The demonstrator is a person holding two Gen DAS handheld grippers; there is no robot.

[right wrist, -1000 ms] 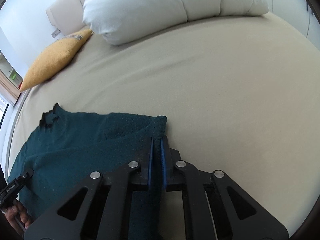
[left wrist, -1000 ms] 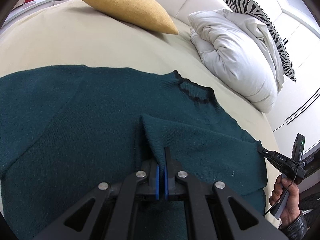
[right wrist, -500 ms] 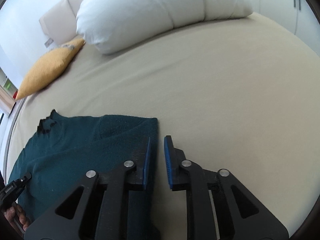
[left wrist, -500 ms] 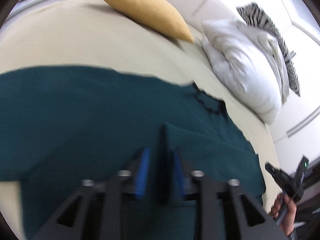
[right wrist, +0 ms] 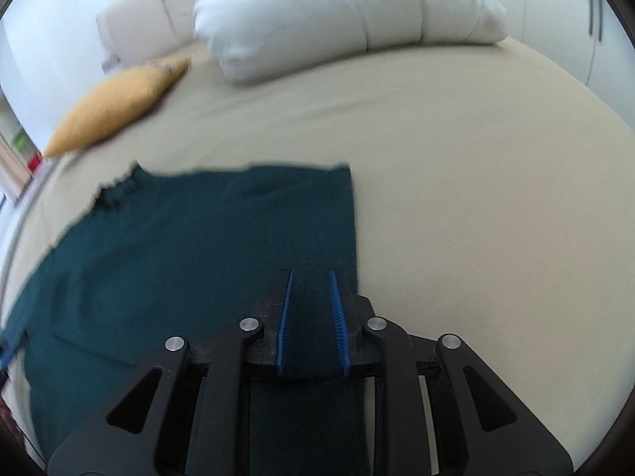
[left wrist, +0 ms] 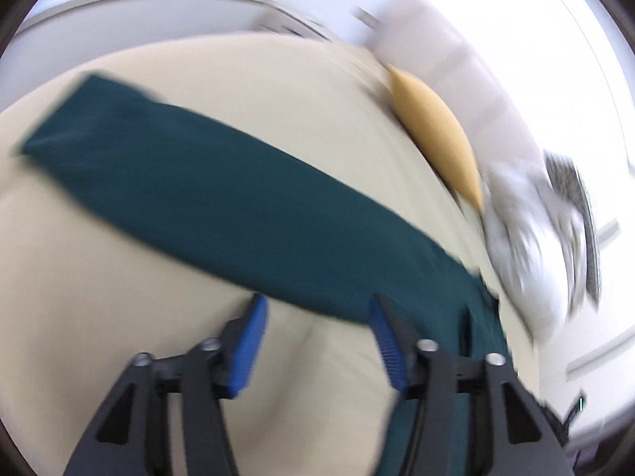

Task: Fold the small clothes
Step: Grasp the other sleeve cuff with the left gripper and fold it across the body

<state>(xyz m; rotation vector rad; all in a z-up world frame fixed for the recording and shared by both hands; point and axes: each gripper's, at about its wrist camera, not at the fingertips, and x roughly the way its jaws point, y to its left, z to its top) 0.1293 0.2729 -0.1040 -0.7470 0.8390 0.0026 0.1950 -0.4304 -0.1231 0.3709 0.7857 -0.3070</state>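
both jaws have just been opening and hold nothing. the sweater point(right wrist: 190, 261) lies left of centre on the bed point(right wrist: 476, 198), its other sleeve point(left wrist: 222, 198) unfolded. left gripper point(left wrist: 317, 341) should grasp its cuff; right gripper point(right wrist: 311, 317) waits.

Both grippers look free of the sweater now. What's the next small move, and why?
Probably bring the left gripper onto the far end of the outstretched sleeve and pinch it, to fold it over the sweater body. Both grippers' jaws have just been opening; the left has nothing between them, the right gripper hangs open over the already folded right edge.
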